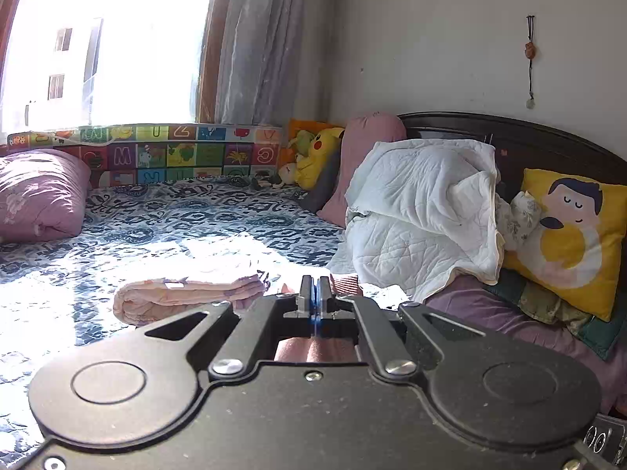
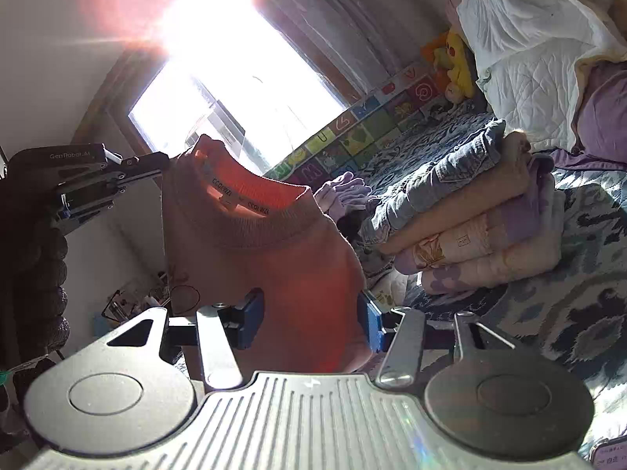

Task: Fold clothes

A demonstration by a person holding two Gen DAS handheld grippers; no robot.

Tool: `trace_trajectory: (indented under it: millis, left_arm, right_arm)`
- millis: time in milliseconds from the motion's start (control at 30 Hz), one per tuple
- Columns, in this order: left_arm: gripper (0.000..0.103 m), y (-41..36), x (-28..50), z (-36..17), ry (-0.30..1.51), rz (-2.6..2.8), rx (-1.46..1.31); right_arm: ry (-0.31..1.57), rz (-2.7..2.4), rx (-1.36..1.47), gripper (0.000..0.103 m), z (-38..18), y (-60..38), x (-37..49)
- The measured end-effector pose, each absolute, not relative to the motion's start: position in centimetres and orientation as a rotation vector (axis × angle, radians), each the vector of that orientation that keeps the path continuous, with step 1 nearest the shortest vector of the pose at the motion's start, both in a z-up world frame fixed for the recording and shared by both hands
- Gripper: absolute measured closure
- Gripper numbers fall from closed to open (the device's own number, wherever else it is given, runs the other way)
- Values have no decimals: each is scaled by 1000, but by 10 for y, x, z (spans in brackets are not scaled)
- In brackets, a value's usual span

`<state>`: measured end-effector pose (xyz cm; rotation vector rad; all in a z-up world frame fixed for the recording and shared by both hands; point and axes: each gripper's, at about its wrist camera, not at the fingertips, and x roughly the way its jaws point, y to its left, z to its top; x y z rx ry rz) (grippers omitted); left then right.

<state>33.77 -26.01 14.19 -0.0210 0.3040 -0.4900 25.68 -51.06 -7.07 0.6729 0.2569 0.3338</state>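
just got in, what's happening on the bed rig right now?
A person is mid-fold with an orange sweatshirt held up in the air. The left gripper is shut on its fabric near the shoulder; the right gripper is open, its jaws either side of the hanging body, not yet clamped. A stack of folded clothes already sits on the patterned bed.
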Motion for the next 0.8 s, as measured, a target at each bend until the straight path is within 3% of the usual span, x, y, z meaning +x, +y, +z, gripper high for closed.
trace_trajectory:
  millis: [133,233,400,567,733,800]
  left_arm:
    - [103,-214,311,151,259,-417,-63]
    - [103,-180,269,128,288,-390,-104]
    - [103,-135,184,25,503,-335,-76]
    - [103,-99,150,-78,732,-269,-160]
    - [103,-74,127,-110,795,-279,-274]
    - [94,-62,121,-108,785,-279,-317]
  right_arm:
    - [279,390,691,49,-74,-485,270]
    - [303,432,709,47,-78,-468,272]
    - [355,472,703,43,-84,-450,270]
    - [444,511,689,43,-100,-428,263]
    - [556,525,610,43,-118,-397,242]
    - [577,520,597,43,-121,-386,235]
